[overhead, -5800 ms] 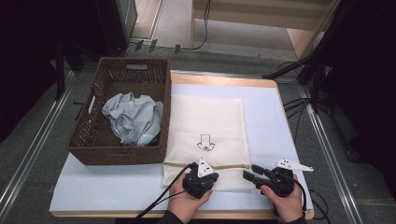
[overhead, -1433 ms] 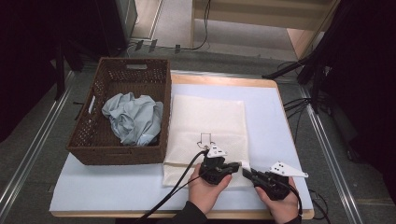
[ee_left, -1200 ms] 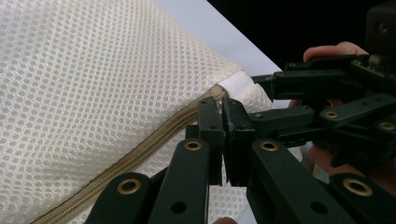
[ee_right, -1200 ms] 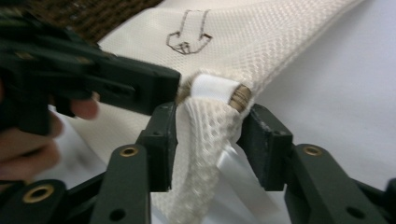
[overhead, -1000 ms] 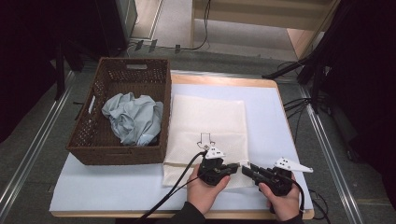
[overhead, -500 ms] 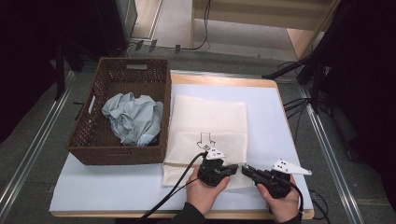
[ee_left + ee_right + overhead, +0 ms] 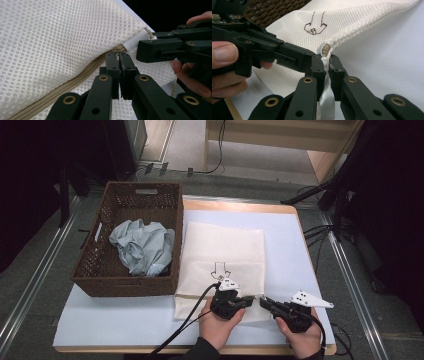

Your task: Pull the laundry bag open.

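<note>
High view: a white mesh laundry bag [image 7: 222, 260] lies flat on the pale table cover [image 7: 295, 245], its long axis running from 12 o'clock to 6 o'clock, just beside the right wall of the wicker basket [image 7: 130, 202]. The small drawn arrow [image 7: 220, 269] on the bag points toward 6 o'clock, to the person's edge of the table. A crumpled pale blue cloth [image 7: 142, 245] sits inside the basket.

Both tools meet at the bag's near right corner, at about 5 o'clock of the bag. The left gripper [image 7: 248, 302] reaches in from 9 o'clock, the right gripper [image 7: 263, 302] from 3 o'clock, and their tips are almost touching.

In the left gripper view the left gripper's jaws stand pressed together on the tan zipper [image 7: 75, 80] near its end (whether they pinch the pull itself I cannot tell), the zipper line running from 7 o'clock up to 1 o'clock.

In the right gripper view the right gripper's jaws have just been closing and now clamp the white fabric tab [image 7: 326, 82] at the bag's corner, which stands upright between the pads.
</note>
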`<state>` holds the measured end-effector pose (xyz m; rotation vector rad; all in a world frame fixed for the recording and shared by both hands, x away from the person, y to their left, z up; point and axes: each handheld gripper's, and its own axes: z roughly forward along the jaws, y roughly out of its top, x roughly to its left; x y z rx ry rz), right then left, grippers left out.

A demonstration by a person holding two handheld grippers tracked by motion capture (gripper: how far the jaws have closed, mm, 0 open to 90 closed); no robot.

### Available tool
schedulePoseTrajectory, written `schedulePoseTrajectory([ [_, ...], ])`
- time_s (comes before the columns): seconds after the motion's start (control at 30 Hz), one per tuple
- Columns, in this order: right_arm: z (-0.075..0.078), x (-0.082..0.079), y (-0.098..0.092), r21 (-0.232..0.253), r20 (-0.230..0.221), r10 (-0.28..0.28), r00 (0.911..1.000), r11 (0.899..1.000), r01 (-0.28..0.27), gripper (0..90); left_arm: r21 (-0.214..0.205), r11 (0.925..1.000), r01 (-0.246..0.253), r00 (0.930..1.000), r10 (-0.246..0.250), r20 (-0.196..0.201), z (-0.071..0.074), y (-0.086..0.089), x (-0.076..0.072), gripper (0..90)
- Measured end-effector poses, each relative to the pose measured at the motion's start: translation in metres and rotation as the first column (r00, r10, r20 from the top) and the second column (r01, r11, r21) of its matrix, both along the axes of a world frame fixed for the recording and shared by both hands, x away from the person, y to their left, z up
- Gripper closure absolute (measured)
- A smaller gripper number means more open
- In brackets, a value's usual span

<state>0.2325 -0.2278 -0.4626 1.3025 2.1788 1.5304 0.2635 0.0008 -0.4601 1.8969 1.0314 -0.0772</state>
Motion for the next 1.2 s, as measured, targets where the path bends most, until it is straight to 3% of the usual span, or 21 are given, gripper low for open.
schedulePoseTrajectory([
  [0.03,0.0,0.0,0.0,-0.009,0.008,0.005,1.0,1.0,-0.005,86.6,0.001,1.0,0.002,1.0,-0.002,-0.001,0.0,0.0,0.0,88.1],
  [0.1,0.0,0.0,0.0,-0.006,0.018,-0.001,0.9998,1.0,0.001,86.7,0.069,0.9968,-0.041,0.999,0.04,0.018,-0.004,0.004,0.002,88.2],
  [0.17,0.006,0.0,-0.006,0.01,0.03,-0.022,0.9993,1.0,0.022,86.8,0.016,0.9982,-0.057,0.9973,0.058,-0.044,-0.012,0.014,0.006,88.2],
  [0.27,0.004,-0.002,-0.005,-0.023,0.036,-0.018,0.9992,1.0,0.019,86.8,0.065,0.9964,-0.054,0.9984,0.055,-0.008,-0.015,0.014,0.002,88.2],
  [0.43,0.006,-0.001,-0.004,-0.031,0.035,-0.035,0.9988,0.999,0.036,86.8,0.055,0.9968,-0.059,0.9983,0.058,0.006,-0.012,0.017,0.001,88.1],
  [0.67,0.005,0.0,-0.009,-0.039,0.04,-0.059,0.9975,0.997,0.06,86.8,0.079,0.993,-0.087,0.9962,0.087,-0.002,-0.017,0.028,0.004,88.1],
  [0.87,0.005,0.0,-0.008,-0.05,0.043,-0.056,0.9975,0.997,0.058,86.8,0.121,0.9882,-0.093,0.9955,0.091,0.027,-0.015,0.034,0.0,88.0],
  [0.97,0.006,0.0,-0.01,-0.046,0.038,-0.068,0.997,0.997,0.069,86.7,0.111,0.9885,-0.103,0.9947,0.102,0.012,-0.017,0.041,0.001,88.0],
  [1.2,0.006,0.0,-0.011,-0.047,0.041,-0.067,0.9969,0.997,0.069,86.7,0.15,0.9804,-0.127,0.9916,0.122,0.042,-0.016,0.053,-0.002,88.1],
])
